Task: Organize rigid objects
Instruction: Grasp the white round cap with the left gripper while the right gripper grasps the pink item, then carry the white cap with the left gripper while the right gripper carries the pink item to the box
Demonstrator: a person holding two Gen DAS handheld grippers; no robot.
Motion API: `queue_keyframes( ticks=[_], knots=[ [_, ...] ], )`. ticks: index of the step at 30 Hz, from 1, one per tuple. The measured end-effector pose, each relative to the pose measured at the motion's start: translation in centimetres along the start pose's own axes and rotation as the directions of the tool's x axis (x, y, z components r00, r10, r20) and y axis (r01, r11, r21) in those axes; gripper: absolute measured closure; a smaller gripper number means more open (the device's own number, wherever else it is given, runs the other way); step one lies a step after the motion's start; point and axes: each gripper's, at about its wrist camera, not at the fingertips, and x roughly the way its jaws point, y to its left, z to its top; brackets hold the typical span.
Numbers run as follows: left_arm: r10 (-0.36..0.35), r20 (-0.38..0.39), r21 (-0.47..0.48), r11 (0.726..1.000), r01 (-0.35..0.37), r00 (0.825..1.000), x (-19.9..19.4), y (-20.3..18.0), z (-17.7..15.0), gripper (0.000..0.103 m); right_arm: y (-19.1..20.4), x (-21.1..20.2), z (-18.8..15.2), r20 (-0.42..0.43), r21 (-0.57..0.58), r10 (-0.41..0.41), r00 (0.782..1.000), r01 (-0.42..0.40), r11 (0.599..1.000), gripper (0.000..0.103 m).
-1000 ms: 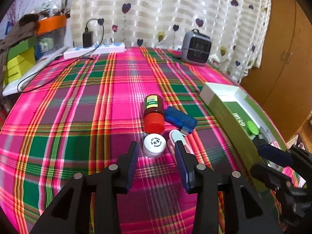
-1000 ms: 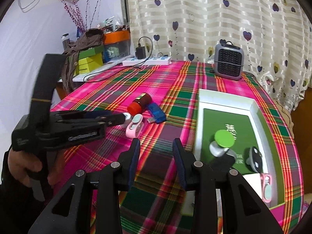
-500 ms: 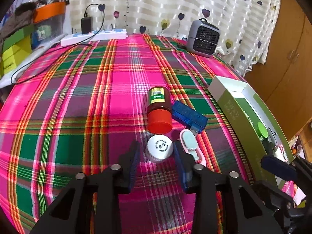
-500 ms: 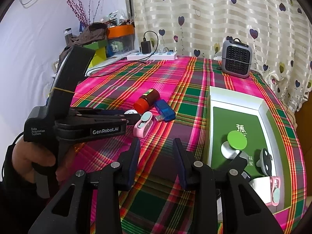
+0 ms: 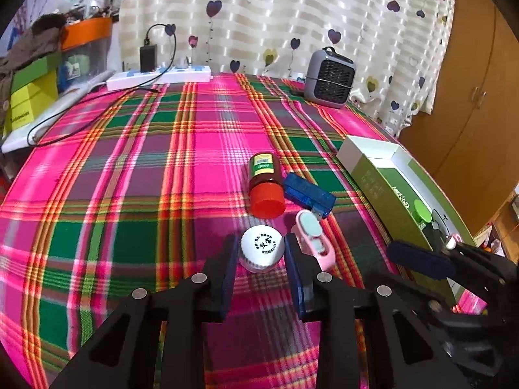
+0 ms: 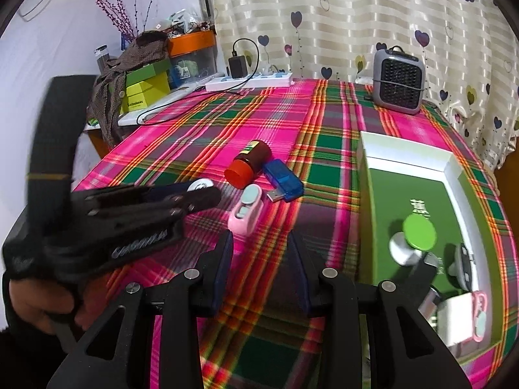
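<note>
A small white-capped bottle (image 5: 262, 248) stands on the plaid tablecloth, and my left gripper (image 5: 260, 240) is shut on it, one pad against each side of the cap. From the right wrist view the left gripper (image 6: 201, 191) shows side-on with the white cap (image 6: 201, 184) peeking out between its fingers. Just beyond lie a brown bottle with a red cap (image 5: 264, 184), a blue USB stick (image 5: 308, 194) and a pink clip-like piece (image 5: 313, 238). My right gripper (image 6: 259, 238) hangs open over bare cloth beside the green box (image 6: 421, 188), with nothing between its fingers.
The open green box (image 5: 379, 178) at the right holds a green-lidded item (image 6: 418, 231) and a few small pieces. At the table's far edge stand a grey heater (image 5: 329, 79) and a white power strip (image 5: 159, 76). Stacked boxes (image 5: 26, 100) sit off the left side.
The left jaws came in from wide apart and closed onto the white cap. The right gripper drifted slightly over the cloth beside the box, its jaws unchanged.
</note>
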Motion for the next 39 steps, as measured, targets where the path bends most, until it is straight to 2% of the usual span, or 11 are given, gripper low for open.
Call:
queue_keyframes(
  ticks=[10,19,21,23,39],
  knots=[
    [0.001,0.013,-0.036,0.999,0.0,1.0,-1.2,2.2,-0.8,0.075,1.5,3.1,1.3,-0.047,0.009,0.004,0.999,-0.003,1.0,0.067],
    [-0.017,0.016,-0.053,0.998,0.018,1.0,-1.5,2.9,-1.0,0.075,1.9,5.5,1.8,-0.108,-0.002,-0.03,0.994,0.03,1.0,0.068],
    [-0.015,0.015,-0.053,0.998,0.016,1.0,-1.5,2.9,-1.0,0.075,1.9,5.6,1.9,-0.106,-0.009,-0.043,0.993,0.043,0.999,0.08],
    [-0.015,0.016,-0.052,0.999,0.016,1.0,-1.6,2.9,-1.0,0.075,1.9,5.7,1.9,-0.108,-0.013,-0.047,0.993,0.046,0.999,0.084],
    [-0.01,0.031,-0.018,1.0,0.011,0.999,-3.1,1.3,-2.1,0.075,2.3,1.8,0.8,-0.015,-0.006,0.003,1.0,-0.003,1.0,0.084]
  ],
)
